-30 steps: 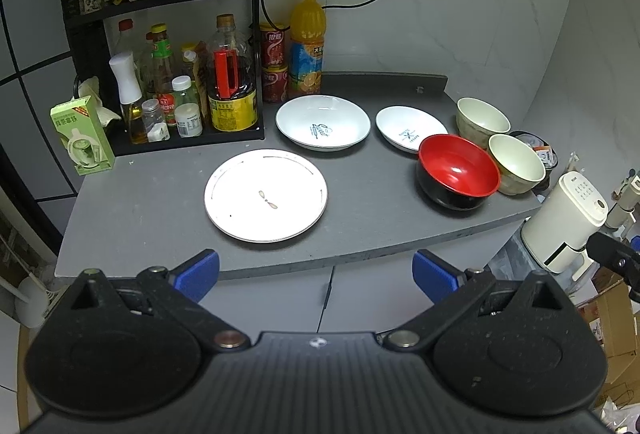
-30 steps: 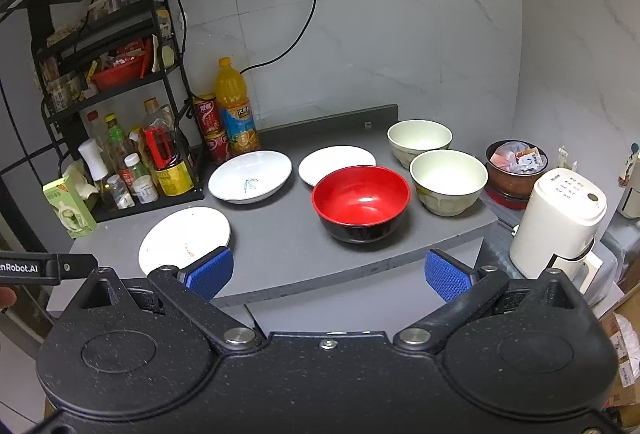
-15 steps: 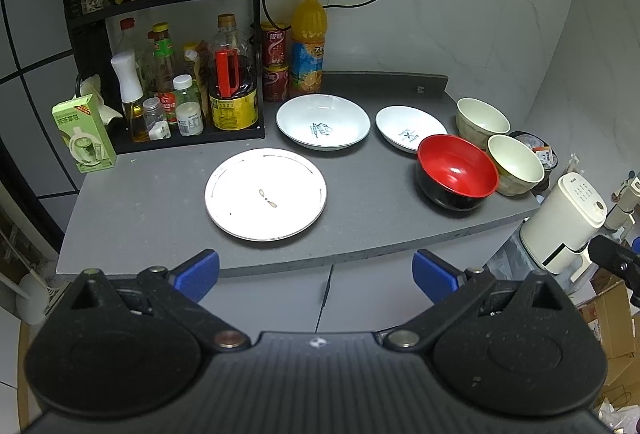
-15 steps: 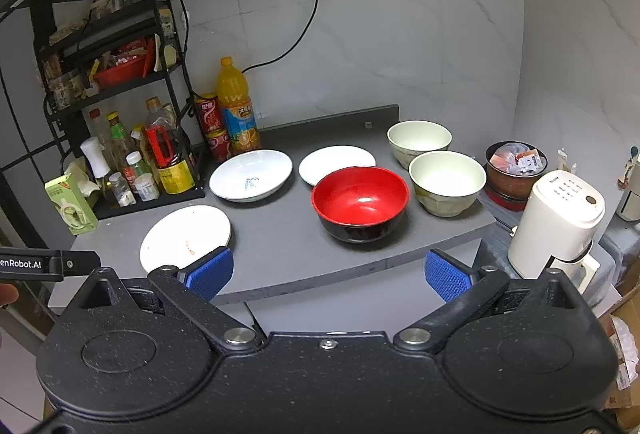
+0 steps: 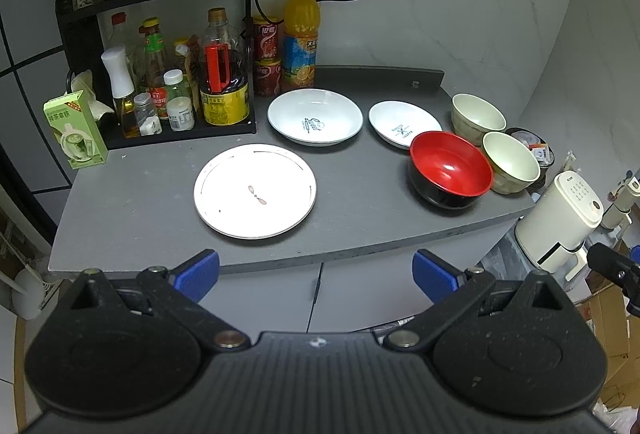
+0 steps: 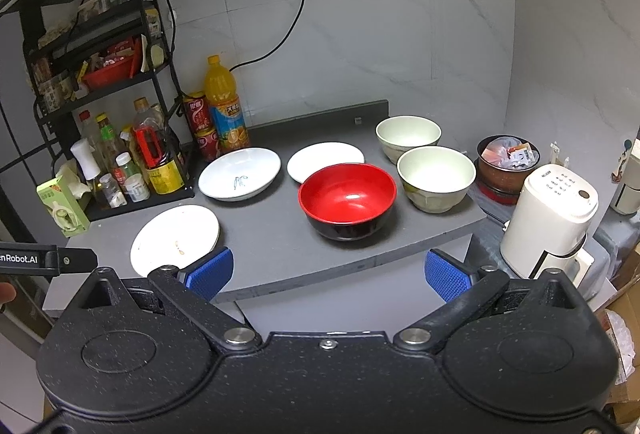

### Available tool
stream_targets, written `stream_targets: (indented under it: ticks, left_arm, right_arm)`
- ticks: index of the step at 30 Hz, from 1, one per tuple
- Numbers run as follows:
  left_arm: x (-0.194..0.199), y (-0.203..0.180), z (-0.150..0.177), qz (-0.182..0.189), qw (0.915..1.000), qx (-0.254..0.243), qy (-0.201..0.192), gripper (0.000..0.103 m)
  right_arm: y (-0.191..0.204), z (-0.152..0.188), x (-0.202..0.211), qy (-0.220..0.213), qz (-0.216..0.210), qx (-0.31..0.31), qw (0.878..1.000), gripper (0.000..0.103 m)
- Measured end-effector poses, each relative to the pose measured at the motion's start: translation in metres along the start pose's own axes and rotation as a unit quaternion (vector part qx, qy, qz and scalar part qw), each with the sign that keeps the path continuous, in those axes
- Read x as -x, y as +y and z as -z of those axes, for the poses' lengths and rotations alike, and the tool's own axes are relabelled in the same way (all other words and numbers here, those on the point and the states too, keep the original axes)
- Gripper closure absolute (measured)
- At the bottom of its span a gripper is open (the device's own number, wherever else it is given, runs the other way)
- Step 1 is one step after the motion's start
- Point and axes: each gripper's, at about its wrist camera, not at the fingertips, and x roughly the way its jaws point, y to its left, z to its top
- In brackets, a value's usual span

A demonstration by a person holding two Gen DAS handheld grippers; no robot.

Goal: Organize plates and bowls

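On the grey counter lie a flat white plate at the front, a deep white plate behind it and a smaller white plate to the right. A red bowl with a black outside and two cream bowls stand at the right end. The right wrist view shows the same red bowl, cream bowls and flat plate. My left gripper and right gripper both hang open and empty in front of the counter edge.
A black rack with several bottles fills the back left, beside an orange juice bottle and cans. A green carton stands at the left edge. A white appliance and a filled dark pot sit right of the counter.
Both views have shifted only slightly; the dishes stay where they were and both grippers remain open.
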Motion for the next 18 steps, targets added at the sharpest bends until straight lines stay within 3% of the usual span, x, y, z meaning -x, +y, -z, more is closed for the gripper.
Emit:
stream_targets:
  ticks: [18]
  left_arm:
    - [-0.002, -0.013, -0.013, 0.001, 1.0000, -0.008, -0.003, 0.001]
  right_arm:
    - [-0.011, -0.004, -0.006, -0.002, -0.008, -0.017, 1.000, 0.000]
